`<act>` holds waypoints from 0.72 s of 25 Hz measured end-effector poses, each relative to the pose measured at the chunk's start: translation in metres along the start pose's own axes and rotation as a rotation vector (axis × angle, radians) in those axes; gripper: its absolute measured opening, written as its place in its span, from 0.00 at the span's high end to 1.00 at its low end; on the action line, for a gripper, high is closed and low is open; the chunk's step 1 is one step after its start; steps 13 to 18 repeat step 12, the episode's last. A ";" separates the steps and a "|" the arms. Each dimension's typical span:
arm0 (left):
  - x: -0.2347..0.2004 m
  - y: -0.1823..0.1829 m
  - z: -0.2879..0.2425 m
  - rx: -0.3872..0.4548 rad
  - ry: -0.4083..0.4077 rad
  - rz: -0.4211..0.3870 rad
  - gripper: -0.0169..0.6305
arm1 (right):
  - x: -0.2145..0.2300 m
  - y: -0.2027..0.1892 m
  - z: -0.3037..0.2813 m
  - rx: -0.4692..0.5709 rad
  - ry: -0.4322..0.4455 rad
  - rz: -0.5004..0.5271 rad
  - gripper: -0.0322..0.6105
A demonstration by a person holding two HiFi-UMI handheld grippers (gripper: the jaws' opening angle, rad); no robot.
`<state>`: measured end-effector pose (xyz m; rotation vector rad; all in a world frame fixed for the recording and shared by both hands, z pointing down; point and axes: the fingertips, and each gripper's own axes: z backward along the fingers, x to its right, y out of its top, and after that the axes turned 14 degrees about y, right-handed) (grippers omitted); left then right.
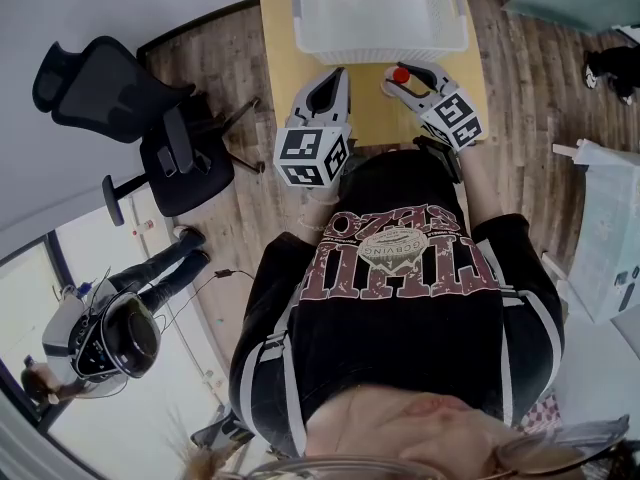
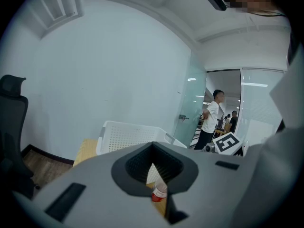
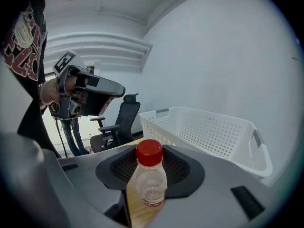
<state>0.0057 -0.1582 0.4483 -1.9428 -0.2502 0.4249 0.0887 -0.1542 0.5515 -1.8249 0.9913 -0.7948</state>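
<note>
Red-capped clear bottle [image 3: 148, 182] stands upright on the wooden table [image 1: 278, 58], clasped by the body in your right gripper [image 1: 405, 83], likely to keep it level. White perforated basket [image 3: 213, 132] waits just ahead. To its left, your left gripper [image 1: 333, 76] hovers, closed on nothing.

Red-capped clear bottle [image 3: 148, 179], white perforated basket [image 3: 213, 132]
</note>
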 end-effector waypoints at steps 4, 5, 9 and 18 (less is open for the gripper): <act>0.003 -0.001 0.002 0.002 -0.002 -0.002 0.90 | -0.002 0.000 0.002 0.003 -0.004 0.006 0.68; 0.003 0.000 0.003 0.002 -0.002 -0.001 0.90 | -0.002 0.000 0.002 0.004 -0.004 0.006 0.68; 0.003 0.002 0.003 0.004 0.000 0.000 0.90 | -0.001 0.001 0.003 0.006 -0.007 0.004 0.68; 0.003 0.003 0.003 0.005 0.000 0.000 0.90 | 0.000 0.002 0.003 0.004 -0.008 0.003 0.68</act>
